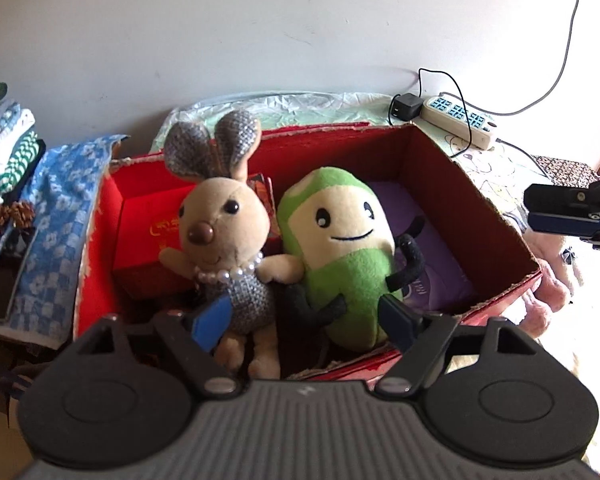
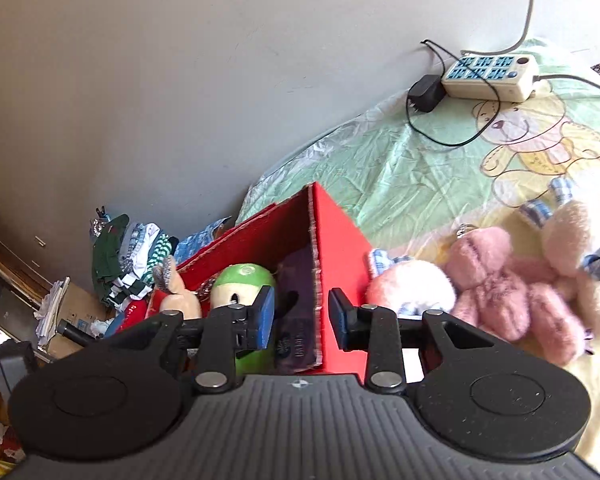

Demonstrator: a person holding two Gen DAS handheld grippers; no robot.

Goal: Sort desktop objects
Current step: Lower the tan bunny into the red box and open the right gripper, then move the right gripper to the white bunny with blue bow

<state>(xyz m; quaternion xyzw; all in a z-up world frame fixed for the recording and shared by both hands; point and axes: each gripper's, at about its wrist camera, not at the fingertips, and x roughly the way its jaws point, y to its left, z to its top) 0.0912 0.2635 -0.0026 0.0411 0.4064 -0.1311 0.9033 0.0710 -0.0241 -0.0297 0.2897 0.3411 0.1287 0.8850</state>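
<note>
**Red box holds two toys; pink ones lie outside**

Red cardboard box (image 1: 440,184) holds the grey-eared rabbit (image 1: 228,236) and green plush (image 1: 348,256), upright side by side. The left gripper (image 1: 306,318) hovers near them, jaws wide, empty. Pink plush toys (image 2: 500,288) lie right of the box on the sheet, nearer the right gripper (image 2: 302,320), half open, empty, straddling the box wall.

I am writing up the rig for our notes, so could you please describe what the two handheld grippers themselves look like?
Both look alike. The left gripper has a ribbed grey body with a small white mark at its front edge, two round black discs beside it, black linkage arms on silver pivot screws, and blue pads on black fingers. The right gripper shows the same build, with a compass-like emblem on the grey body. No cables, sleeves or hands are visible.
</note>
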